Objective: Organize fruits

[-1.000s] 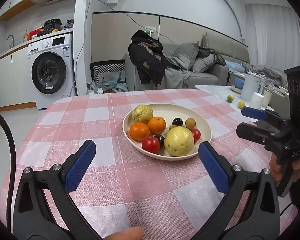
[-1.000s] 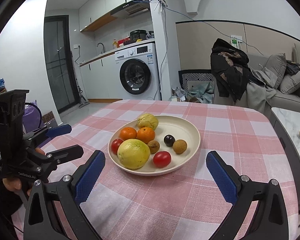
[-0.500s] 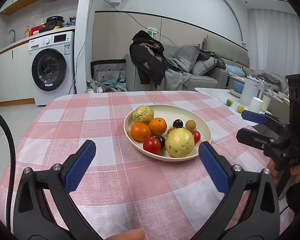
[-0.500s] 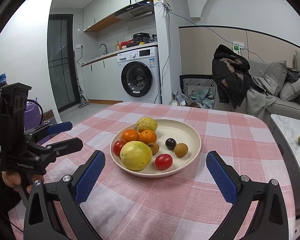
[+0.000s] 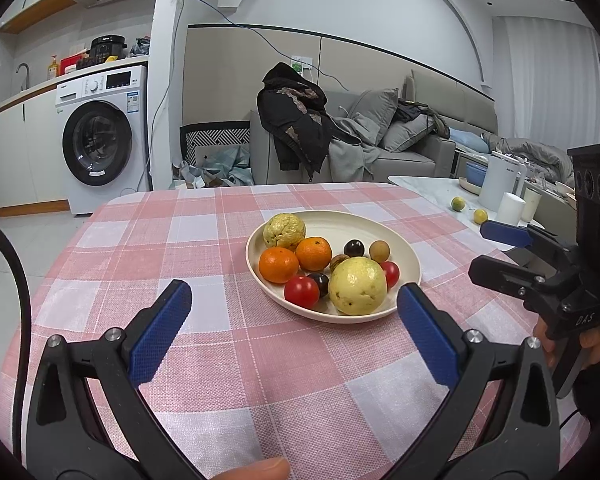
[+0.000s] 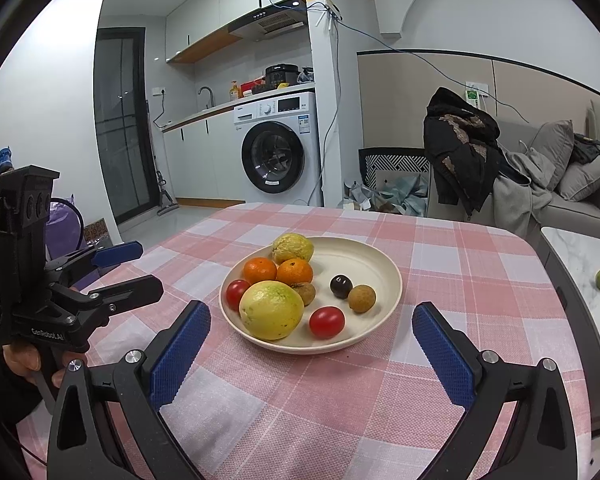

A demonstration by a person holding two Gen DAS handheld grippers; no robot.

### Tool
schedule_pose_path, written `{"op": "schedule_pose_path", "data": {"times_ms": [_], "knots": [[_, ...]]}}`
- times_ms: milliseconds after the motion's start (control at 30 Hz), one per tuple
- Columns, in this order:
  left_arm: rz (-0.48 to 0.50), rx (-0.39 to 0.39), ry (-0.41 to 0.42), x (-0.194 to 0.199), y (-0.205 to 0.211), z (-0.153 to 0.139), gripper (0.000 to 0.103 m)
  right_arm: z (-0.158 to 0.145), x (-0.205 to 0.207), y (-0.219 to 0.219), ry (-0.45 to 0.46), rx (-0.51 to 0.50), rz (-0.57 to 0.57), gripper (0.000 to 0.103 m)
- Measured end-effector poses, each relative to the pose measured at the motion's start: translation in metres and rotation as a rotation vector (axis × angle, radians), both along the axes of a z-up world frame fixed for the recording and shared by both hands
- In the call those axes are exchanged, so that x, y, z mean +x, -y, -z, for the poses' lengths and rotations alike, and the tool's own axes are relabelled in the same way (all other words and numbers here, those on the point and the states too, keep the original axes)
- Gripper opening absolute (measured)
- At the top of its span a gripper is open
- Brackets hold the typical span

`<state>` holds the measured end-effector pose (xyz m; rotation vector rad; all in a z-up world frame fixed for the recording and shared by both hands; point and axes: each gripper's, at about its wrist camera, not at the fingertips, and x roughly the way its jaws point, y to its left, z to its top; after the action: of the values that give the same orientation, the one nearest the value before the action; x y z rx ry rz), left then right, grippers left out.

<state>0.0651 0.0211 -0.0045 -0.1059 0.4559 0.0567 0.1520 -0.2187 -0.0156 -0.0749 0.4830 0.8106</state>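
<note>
A cream plate [image 5: 410,262] [image 6: 364,256] on the pink checked table holds several fruits: a big yellow guava [image 5: 357,286] [image 6: 271,309], a wrinkled yellow fruit [image 5: 284,231] [image 6: 292,247], two oranges [image 5: 278,265] [image 6: 260,270], two red tomatoes [image 5: 301,291] [image 6: 326,322], dark plums [image 5: 353,247] [image 6: 341,285] and brown longans [image 5: 379,250] [image 6: 361,298]. My left gripper [image 5: 292,318] [image 6: 128,266] is open and empty, just short of the plate's near-left side. My right gripper [image 6: 310,340] [image 5: 496,254] is open and empty, near the plate's right side.
The pink checked tablecloth [image 5: 180,248] covers the table. A white side table [image 5: 428,186] at the right carries a kettle [image 5: 500,188], a cup and two small citrus fruits [image 5: 457,203]. A washing machine [image 5: 100,140] and a sofa [image 5: 400,140] stand behind.
Both views have tilted up and drawn back slightly, so the plate sits a little farther from the fingers. Both grippers stay open and no fruit has moved.
</note>
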Motion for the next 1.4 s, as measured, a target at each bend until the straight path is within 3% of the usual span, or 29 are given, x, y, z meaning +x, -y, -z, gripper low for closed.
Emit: {"op": "schedule_pose_path", "data": {"times_ms": [1400], "knots": [[0.007, 0.006, 0.007, -0.0017, 0.0016, -0.0012, 0.103, 0.0005, -0.0005, -0.0015, 0.000, -0.005, -0.001, 0.103]]}}
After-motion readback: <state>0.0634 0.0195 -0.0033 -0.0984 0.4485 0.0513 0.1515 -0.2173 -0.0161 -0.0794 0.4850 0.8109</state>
